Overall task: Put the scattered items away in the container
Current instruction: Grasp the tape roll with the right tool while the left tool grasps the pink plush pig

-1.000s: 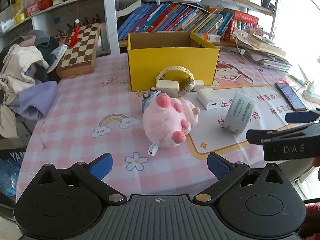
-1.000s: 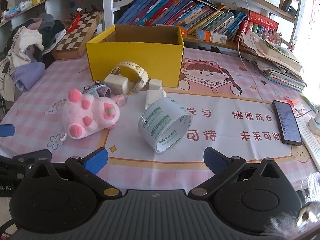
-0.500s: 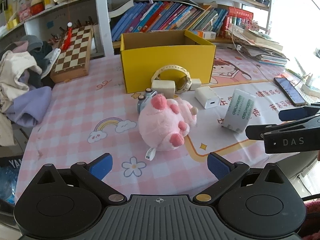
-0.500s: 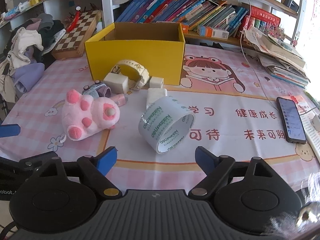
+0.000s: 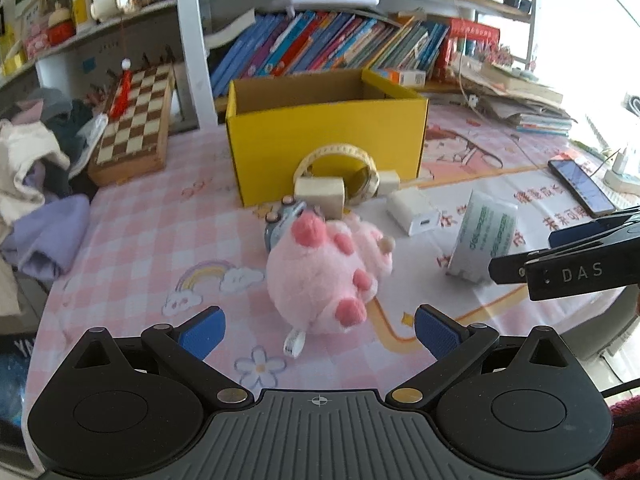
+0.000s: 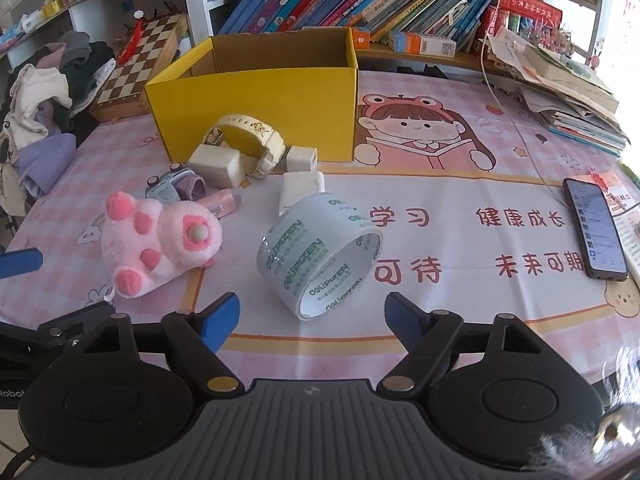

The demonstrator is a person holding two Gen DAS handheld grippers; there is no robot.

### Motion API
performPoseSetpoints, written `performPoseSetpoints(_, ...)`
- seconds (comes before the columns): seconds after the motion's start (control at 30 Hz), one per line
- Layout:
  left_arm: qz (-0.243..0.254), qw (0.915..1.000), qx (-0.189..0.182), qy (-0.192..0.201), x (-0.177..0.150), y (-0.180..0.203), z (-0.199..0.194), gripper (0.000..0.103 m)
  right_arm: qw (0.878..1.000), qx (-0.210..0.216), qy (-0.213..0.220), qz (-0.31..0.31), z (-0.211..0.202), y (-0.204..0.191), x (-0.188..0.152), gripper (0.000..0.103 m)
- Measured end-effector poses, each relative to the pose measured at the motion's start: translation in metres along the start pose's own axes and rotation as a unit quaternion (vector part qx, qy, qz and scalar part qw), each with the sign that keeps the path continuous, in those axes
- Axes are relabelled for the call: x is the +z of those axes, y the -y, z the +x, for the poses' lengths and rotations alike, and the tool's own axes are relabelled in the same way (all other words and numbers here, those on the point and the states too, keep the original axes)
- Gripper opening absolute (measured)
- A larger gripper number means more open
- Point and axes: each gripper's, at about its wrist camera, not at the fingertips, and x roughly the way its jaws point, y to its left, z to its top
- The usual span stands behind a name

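Clothes pile (image 5: 36, 168) at far left edge, chessboard (image 5: 134, 116) propped beside it. Left gripper (image 5: 318, 330) empty, jaws spread wide, hanging low over the pink checked tablecloth (image 5: 132, 240) with the pink plush toy (image 5: 324, 276) just ahead of its tips, not between them. Behind the plush: small toy camera (image 6: 176, 188), white charger block (image 6: 218, 164), cream watch (image 6: 250, 140) leaning against the yellow cardboard box (image 6: 256, 108), which sits far centre and looks empty from what shows of its inside. Small white plug (image 6: 302, 159) and a flat white adapter (image 6: 298, 190) lie just right of these. Clear tape roll (image 6: 320, 256) on its side, just ahead of the right gripper (image 6: 312, 316); that gripper's jaws are closing, nothing between the pads yet, roll untouched. Phone (image 6: 596, 232) near right edge, loose book stacks (image 6: 568, 96) beyond. Judgement: opening step, nothing boxed so far; right side is lining up on the tape. Next move calls for advancing until the pads straddle the roll's wall, then closing firmly, since the slick round surface may roll away if nudged.
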Motion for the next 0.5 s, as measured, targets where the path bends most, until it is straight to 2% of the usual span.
performPoseSetpoints(0.2,-0.011,0.9995,-0.008,-0.028,0.007,-0.003,0.017,0.102,1.0,0.018,-0.013,0.003,0.013,0.005,0.007,0.06)
performPoseSetpoints(0.37,-0.022,0.998,-0.02,-0.055,0.011,-0.006,0.032,0.102,0.999,0.035,-0.02,0.006,0.022,0.009,0.015,0.052)
performPoseSetpoints(0.5,-0.047,0.9966,-0.033,-0.059,0.014,-0.012,0.041,0.102,0.999,0.047,-0.023,-0.002,0.029,0.009,0.021,0.045)
